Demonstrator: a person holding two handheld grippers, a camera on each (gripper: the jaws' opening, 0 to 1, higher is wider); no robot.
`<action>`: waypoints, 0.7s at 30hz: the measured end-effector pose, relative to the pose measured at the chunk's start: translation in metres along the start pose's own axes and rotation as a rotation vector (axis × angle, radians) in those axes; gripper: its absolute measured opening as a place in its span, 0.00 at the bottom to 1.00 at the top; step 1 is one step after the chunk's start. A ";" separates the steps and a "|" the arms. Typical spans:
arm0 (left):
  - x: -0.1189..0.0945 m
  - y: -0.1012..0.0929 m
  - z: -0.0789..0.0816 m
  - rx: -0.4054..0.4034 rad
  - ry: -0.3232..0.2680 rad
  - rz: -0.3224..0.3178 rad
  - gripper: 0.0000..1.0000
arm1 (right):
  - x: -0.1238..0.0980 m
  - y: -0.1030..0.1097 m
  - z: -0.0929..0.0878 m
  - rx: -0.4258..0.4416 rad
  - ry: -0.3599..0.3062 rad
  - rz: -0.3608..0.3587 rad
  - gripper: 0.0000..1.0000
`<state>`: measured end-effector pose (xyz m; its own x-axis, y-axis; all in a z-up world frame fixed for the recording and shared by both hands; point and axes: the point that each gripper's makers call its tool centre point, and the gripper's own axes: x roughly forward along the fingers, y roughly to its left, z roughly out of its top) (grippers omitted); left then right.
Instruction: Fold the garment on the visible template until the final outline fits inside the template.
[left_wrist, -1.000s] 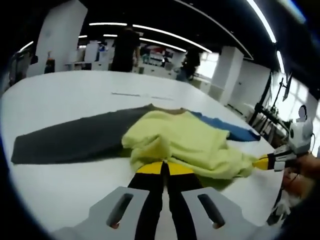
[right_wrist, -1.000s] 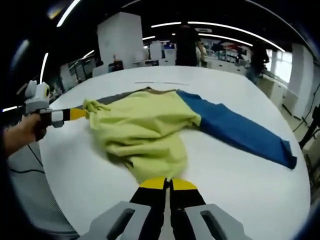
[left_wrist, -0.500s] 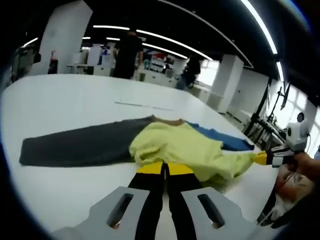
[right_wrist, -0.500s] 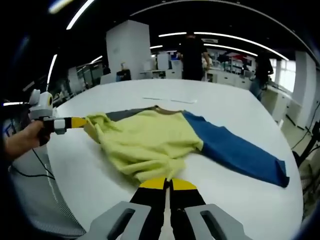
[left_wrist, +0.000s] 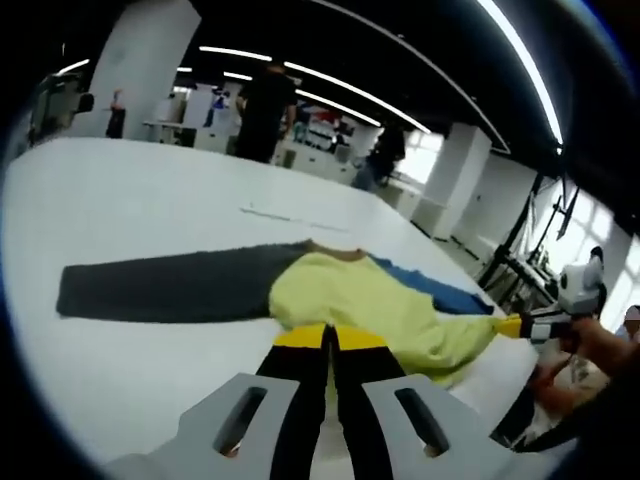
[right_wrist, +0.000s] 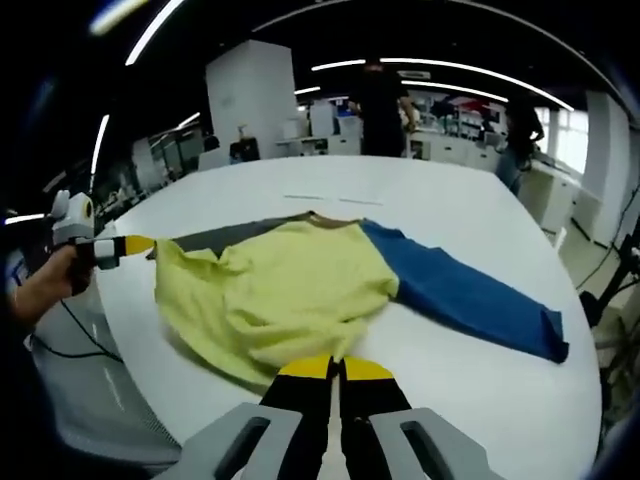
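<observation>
The garment (right_wrist: 290, 300) is soft, matt, fleecy-looking cloth in yellow, blue and grey; the bench (right_wrist: 470, 400) is smooth, white and faintly glossy.

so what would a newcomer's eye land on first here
The pale yellow body of a three-colour garment, stretched across the white round table between both grippers. A blue sleeve runs out to one side and a dark grey sleeve to the other.

Left gripper (left_wrist: 327, 335) with black jaws, yellow tips, grey slotted plates at their base, right gripper (right_wrist: 335, 367) alike, black cable under the hand (right_wrist: 45, 283) beside it
</observation>
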<state>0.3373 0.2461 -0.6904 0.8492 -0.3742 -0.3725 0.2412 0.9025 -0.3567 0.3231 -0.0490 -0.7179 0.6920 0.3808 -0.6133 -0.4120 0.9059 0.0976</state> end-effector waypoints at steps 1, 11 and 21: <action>-0.004 0.000 -0.004 -0.014 0.012 0.001 0.00 | -0.001 0.000 -0.002 0.010 0.007 0.003 0.00; -0.026 0.008 -0.027 -0.083 0.071 0.012 0.00 | -0.015 0.000 -0.015 0.041 0.038 0.004 0.00; -0.038 0.013 -0.050 -0.134 0.148 0.020 0.00 | -0.025 0.001 -0.038 0.076 0.091 -0.002 0.00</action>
<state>0.2852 0.2610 -0.7234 0.7727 -0.3927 -0.4987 0.1520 0.8773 -0.4553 0.2825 -0.0645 -0.7319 0.6344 0.3637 -0.6821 -0.3621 0.9194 0.1534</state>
